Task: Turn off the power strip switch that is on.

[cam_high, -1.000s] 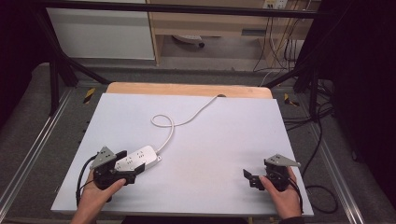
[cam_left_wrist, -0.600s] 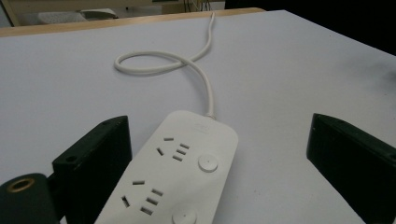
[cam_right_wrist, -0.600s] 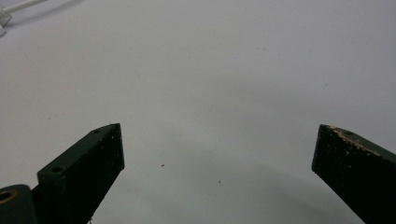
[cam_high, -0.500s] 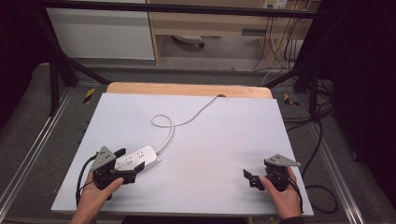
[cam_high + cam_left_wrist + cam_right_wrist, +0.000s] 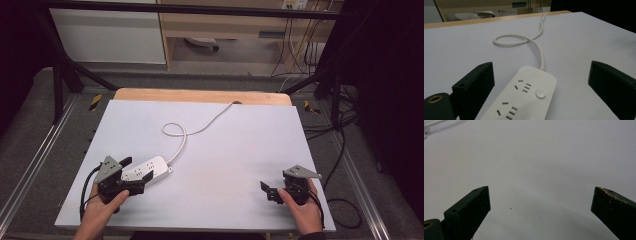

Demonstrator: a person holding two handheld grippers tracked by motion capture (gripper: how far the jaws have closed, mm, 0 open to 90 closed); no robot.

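one white tabletop [image 5: 220, 165] takes up most of the high view, a flat matte sheet laid over a wooden board whose bare edge [image 5: 200, 95] shows along the far side. around it stands a dark metal frame, with grey floor on both sides, a pale cabinet and a wooden shelf unit at the back, and a bundle of dark cables hanging at the far right.

one power strip [image 5: 146, 170] lies on the tabletop near the front left corner, white, sockets facing up, with one round button [image 5: 540, 94] near the end where its cord leaves. one white cord [image 5: 181, 135] runs from that end, makes a single loop near the middle of the tabletop, and goes off over the far edge.

two hands come in from the bottom, each holding one gripper. the left gripper [image 5: 134, 169] sits at the power strip with its jaws spread wide, one on either side of the strip; in the left gripper view there is bare white surface between each jaw and the strip's body, so it is not clamped. the right gripper [image 5: 265, 191] rests near the front right corner, well apart from the strip, jaws likewise spread wide over bare tabletop with nothing between them.
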